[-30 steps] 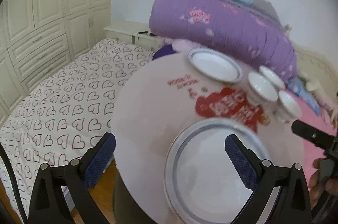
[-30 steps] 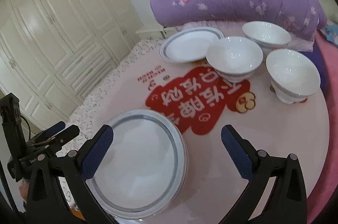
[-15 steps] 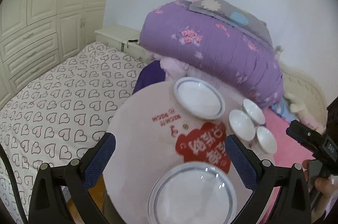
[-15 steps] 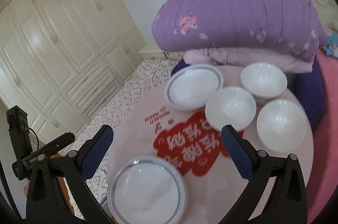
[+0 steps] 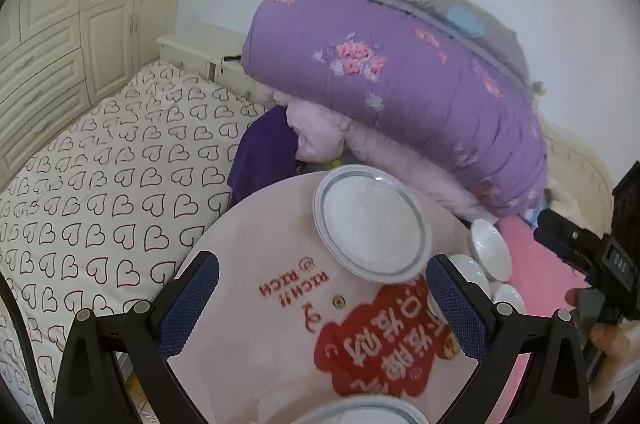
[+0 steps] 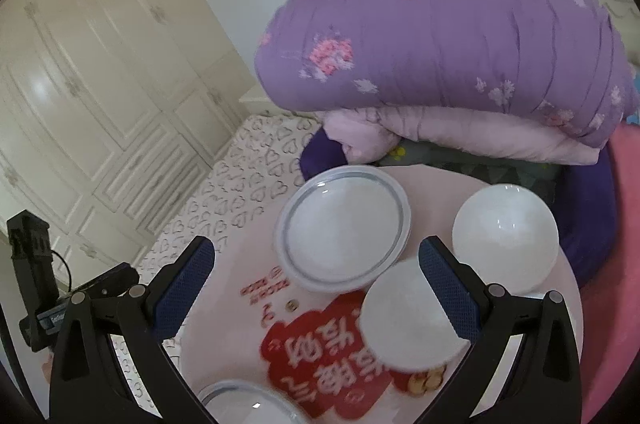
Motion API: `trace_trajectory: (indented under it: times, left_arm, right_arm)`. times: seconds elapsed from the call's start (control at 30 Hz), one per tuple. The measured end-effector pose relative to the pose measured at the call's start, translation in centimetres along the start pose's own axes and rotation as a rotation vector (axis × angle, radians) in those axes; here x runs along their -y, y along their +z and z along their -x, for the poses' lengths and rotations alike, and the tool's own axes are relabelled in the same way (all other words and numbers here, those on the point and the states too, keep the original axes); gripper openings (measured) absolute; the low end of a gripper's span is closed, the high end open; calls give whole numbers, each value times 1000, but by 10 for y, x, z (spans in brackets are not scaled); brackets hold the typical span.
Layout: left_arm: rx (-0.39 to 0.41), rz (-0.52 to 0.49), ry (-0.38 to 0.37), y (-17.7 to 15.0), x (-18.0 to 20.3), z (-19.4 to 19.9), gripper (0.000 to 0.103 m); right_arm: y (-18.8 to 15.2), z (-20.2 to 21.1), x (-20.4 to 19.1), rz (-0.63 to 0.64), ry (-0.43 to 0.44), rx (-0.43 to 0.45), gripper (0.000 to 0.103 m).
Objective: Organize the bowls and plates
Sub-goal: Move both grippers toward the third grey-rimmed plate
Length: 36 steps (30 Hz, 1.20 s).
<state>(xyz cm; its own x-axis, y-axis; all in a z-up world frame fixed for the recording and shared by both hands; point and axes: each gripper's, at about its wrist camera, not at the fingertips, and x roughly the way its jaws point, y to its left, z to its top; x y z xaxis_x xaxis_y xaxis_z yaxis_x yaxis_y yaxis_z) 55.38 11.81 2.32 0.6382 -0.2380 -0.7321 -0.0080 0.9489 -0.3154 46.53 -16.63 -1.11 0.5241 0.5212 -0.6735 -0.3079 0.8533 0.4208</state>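
Two grippers hang above a round table point(image 6: 240, 336) and both hold nothing. Nothing is stacked yet, so my guess is that this is the very start: picking what to grab first.

In the left wrist view, the left gripper point(image 5: 322, 304) fills the bottom of the frame with its jaws wide apart. Between them, a bit above the middle, lies the far plate point(image 5: 370, 224) with a gray ring. A second plate point(image 5: 360, 414) peeks in at the bottom edge. At the right, small bowls point(image 5: 490, 250) sit close together. Far right, a hand point(image 5: 612, 342) holds the other tool.

In the right wrist view, the right gripper point(image 6: 316, 290) also has its jaws wide apart. From left to right I see the near plate point(image 6: 240, 406) at the bottom edge, the same far plate point(image 6: 344, 228) in the middle, one bowl point(image 6: 412, 320) by the right finger, and another bowl point(image 6: 506, 236) at the right. A purple blanket point(image 6: 440, 51) is piled behind the table.

Next, I think one gripper must go down low, slide its jaws over a plate rim, and pinch gently. Plates are smooth and could slip.
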Motion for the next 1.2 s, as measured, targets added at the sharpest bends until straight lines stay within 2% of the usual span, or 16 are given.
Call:
trace_trajectory:
  times: [0.3, 0.6, 0.8, 1.07, 1.2]
  left_arm:
    - [-89, 34, 6, 44, -7, -93, 102]
    - [-199, 51, 3, 62, -9, -193, 102]
    - [-276, 91, 8, 72, -19, -254, 96]
    - [-313, 98, -4, 74, -18, -301, 91]
    - [-318, 103, -15, 69, -19, -309, 88]
  right_arm:
    - [37, -61, 26, -14, -30, -83, 103]
    - [40, -127, 56, -55, -59, -220, 103]
    - [34, -169, 70, -68, -97, -323, 103]
    - [34, -187, 69, -28, -136, -356, 96]
    - [35, -192, 64, 13, -160, -367, 95]
